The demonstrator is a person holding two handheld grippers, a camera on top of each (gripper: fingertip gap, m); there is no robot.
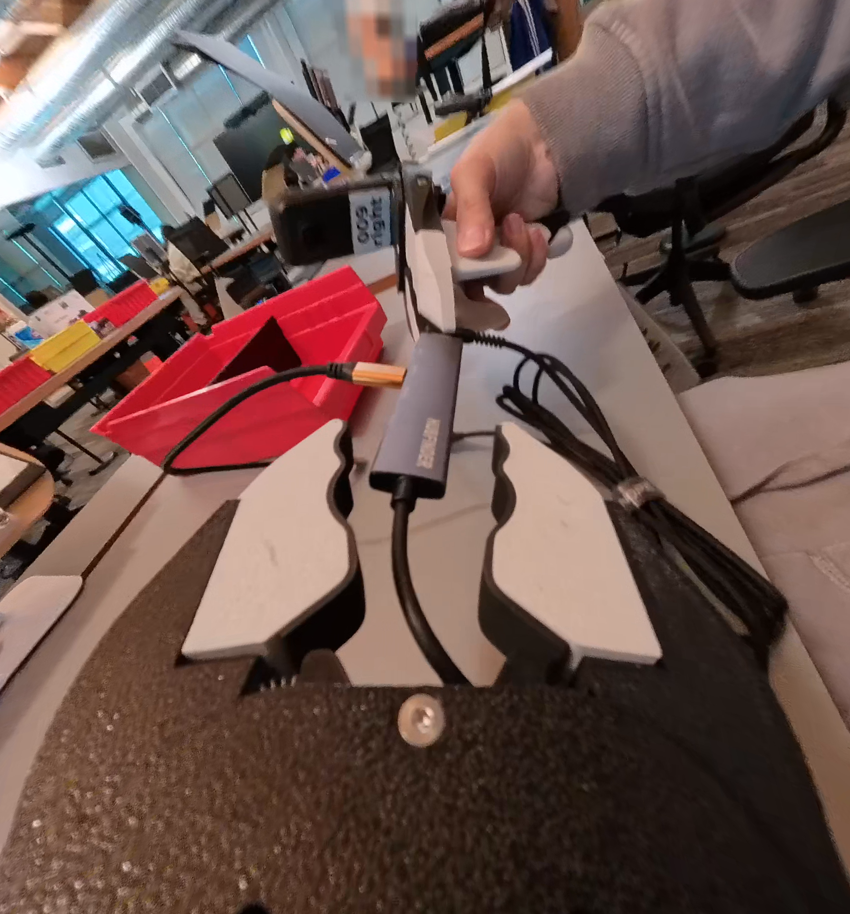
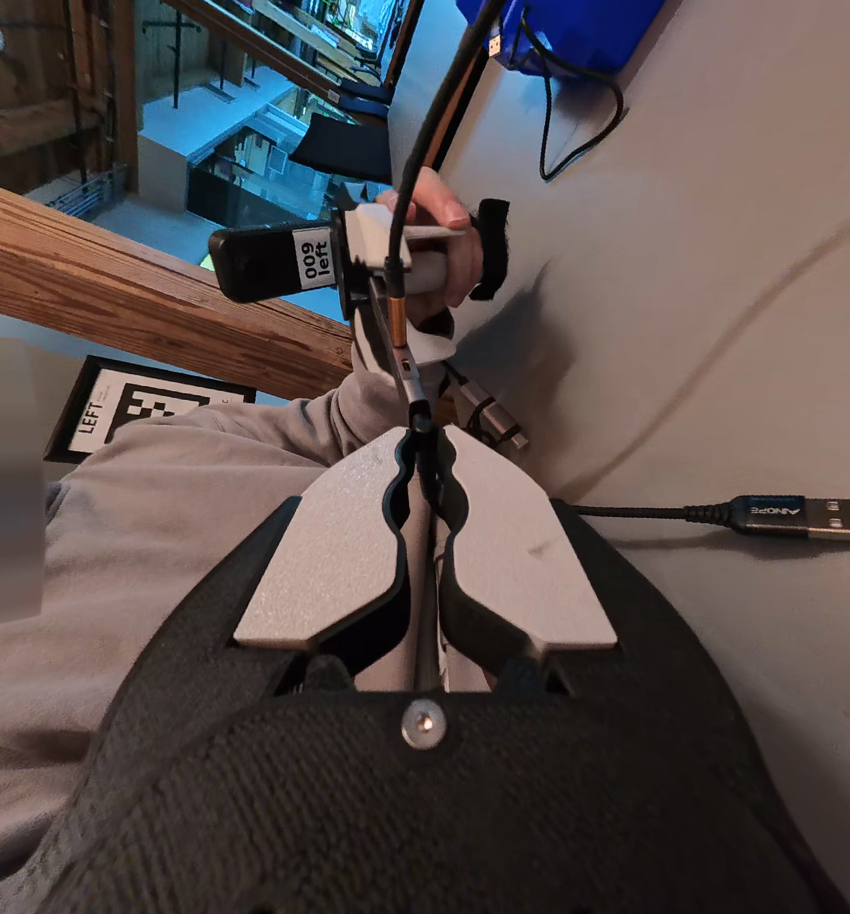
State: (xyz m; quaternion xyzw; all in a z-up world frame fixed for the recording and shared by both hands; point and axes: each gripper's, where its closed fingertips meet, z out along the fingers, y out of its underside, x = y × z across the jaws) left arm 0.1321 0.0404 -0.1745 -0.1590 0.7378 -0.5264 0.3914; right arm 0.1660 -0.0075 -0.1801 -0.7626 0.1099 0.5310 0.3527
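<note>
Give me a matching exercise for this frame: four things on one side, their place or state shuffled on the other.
Things:
1. grey hub
2. gold-sleeved plug
3. red bin
4. blue-collared USB plug

Places or states:
A. lies loose on the table
B. pinched at one end by the right gripper
C. sits to the left of the hub in the left wrist view
D. tip against the hub's side

Pairs: 1-B, 2-D, 3-C, 4-A.
</note>
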